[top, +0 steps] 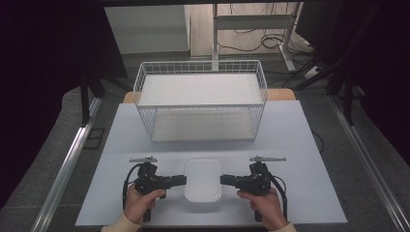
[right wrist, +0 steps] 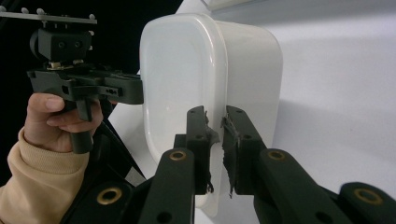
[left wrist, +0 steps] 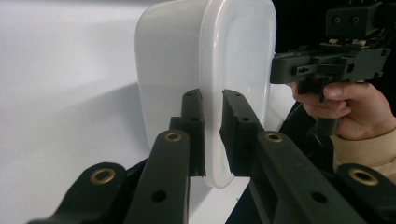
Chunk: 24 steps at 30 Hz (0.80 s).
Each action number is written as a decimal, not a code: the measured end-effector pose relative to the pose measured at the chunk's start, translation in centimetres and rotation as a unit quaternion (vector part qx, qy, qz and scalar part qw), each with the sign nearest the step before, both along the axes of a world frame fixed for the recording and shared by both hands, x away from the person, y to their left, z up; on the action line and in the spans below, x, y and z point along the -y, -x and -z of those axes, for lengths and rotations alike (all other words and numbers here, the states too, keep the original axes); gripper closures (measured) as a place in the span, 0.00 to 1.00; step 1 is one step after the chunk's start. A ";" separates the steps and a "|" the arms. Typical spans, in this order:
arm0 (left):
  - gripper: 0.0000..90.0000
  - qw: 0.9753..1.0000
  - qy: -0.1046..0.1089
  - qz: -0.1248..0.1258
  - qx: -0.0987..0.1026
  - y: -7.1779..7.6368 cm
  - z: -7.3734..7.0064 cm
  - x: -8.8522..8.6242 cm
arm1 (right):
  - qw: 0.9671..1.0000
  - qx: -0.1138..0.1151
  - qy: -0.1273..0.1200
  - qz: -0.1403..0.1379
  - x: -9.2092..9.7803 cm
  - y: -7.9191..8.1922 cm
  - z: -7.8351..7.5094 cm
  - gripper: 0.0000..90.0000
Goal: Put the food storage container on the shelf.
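Both tools clamped on the white dish (top: 203,180) — left tool (top: 181,181), right tool (top: 225,180) pinching opposite rims on the desk (top: 300,145).

A container (top: 203,180) sits near on the surface (top: 290,140), between the two hand-held grippers; a wire basket (top: 200,99) stands far behind it.

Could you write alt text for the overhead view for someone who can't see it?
Two hands each hold a black tool, left tool and right tool, gripping opposite edges of a white tray on a pale table; a white wire basket stands behind.
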<state>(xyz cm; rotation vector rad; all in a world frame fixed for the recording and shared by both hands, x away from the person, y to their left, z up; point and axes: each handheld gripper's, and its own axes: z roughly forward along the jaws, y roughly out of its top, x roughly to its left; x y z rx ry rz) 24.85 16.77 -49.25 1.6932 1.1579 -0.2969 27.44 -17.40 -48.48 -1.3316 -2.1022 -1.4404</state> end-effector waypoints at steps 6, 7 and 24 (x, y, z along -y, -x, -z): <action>0.89 1.000 0.001 0.003 0.022 0.3 -0.7 -0.2 | 1.000 0.027 0.000 -0.006 -0.1 0.3 -0.8 0.90; 0.89 1.000 0.002 0.001 0.024 0.4 -0.9 -0.3 | 0.999 0.031 0.000 -0.006 -0.2 0.3 -0.9 0.90; 0.90 0.998 -0.007 0.000 0.061 0.1 -3.1 -0.8 | 0.997 0.078 0.007 -0.017 -0.8 -0.2 -3.4 0.90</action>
